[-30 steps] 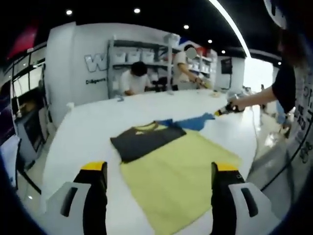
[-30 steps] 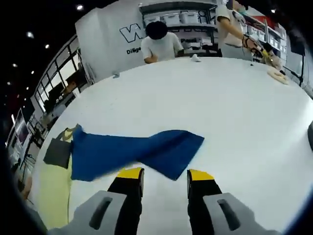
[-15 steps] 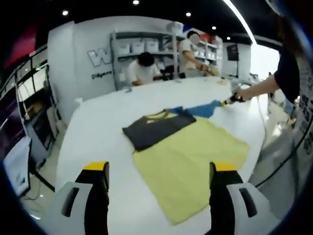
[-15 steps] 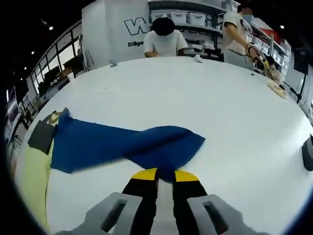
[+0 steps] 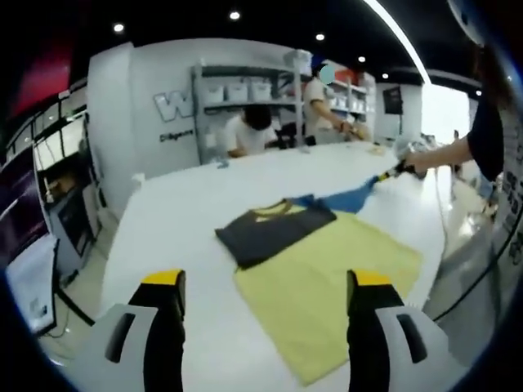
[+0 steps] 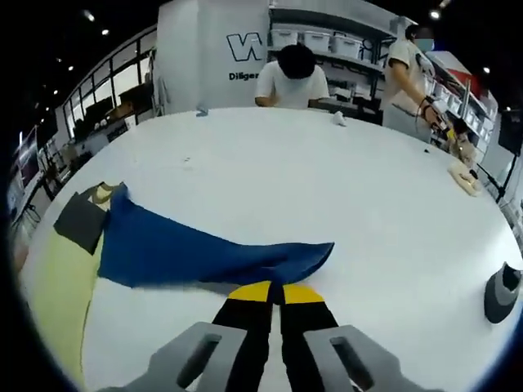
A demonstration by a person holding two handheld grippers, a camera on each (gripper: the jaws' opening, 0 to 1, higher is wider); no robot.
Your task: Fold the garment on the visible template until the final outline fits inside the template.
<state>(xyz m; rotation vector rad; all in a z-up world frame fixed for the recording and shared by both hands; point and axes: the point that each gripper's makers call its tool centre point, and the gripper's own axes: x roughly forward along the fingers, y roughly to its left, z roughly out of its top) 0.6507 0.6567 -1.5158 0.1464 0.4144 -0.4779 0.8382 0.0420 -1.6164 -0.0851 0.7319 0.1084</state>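
A garment lies on the white table (image 6: pixel 343 180): its blue part (image 6: pixel 188 249) stretches toward me, and its dark grey part (image 6: pixel 80 220) with a yellow collar rests on the yellow-green template (image 6: pixel 61 302). My right gripper (image 6: pixel 270 291) is shut on the blue part's near edge, which hangs slightly above the table with a shadow under it. In the left gripper view the grey part (image 5: pixel 274 231) covers the template's (image 5: pixel 335 286) far corner and the blue part (image 5: pixel 347 198) runs to the right gripper (image 5: pixel 392 170). My left gripper (image 5: pixel 267 282) hovers open over the table's near side.
Two people (image 6: pixel 294 77) (image 6: pixel 409 73) work at the table's far edge before shelves of white bins (image 5: pixel 237 90). A dark grey object (image 6: pixel 500 292) sits at the table's right edge. The table edge (image 5: pixel 122 245) drops off at the left.
My right gripper shut on the blue cloth's edge and has raised it a little. The left gripper stays open; its view has only shifted.
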